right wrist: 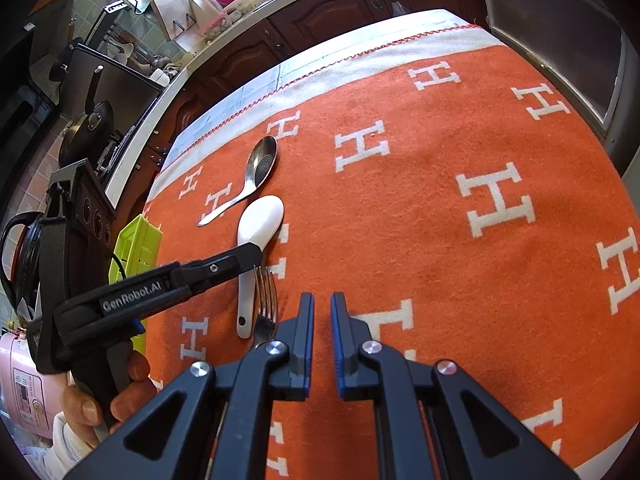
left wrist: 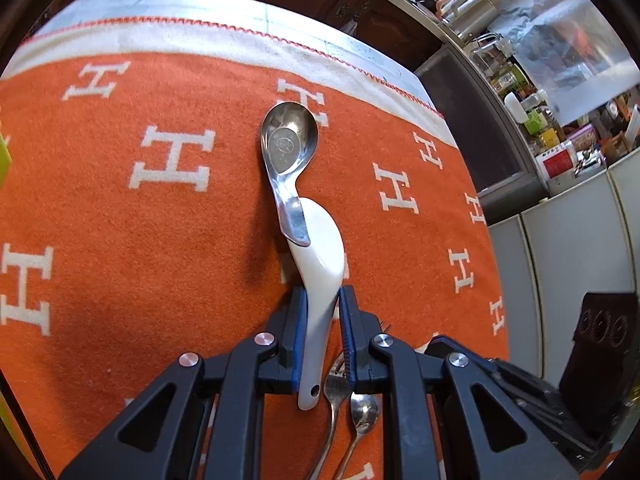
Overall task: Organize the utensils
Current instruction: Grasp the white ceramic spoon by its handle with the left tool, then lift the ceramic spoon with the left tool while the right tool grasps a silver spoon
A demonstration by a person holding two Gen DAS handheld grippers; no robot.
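Left wrist view shows the left gripper [left wrist: 323,312] with its blue pads on either side of the white spoon [left wrist: 320,252], clamped on its handle just below the bowl. That spoon lies on the orange blanket [left wrist: 140,240] covering the surface, its bowl tip touching the handle end of a metal spoon [left wrist: 289,140] lying farther off. A fork [left wrist: 334,390] and a small spoon [left wrist: 363,412] lie near, under the gripper's body.

Right wrist view shows the right gripper [right wrist: 322,320] held above the blanket, jaws close together with nothing between them, just right of the fork. A green tray [right wrist: 138,246] sits at the left edge of the surface, beyond the left gripper.

The step in hand looks like picking up the white spoon. Next it likely needs a clean lift without dragging the metal spoon, then a carry left to the tray.
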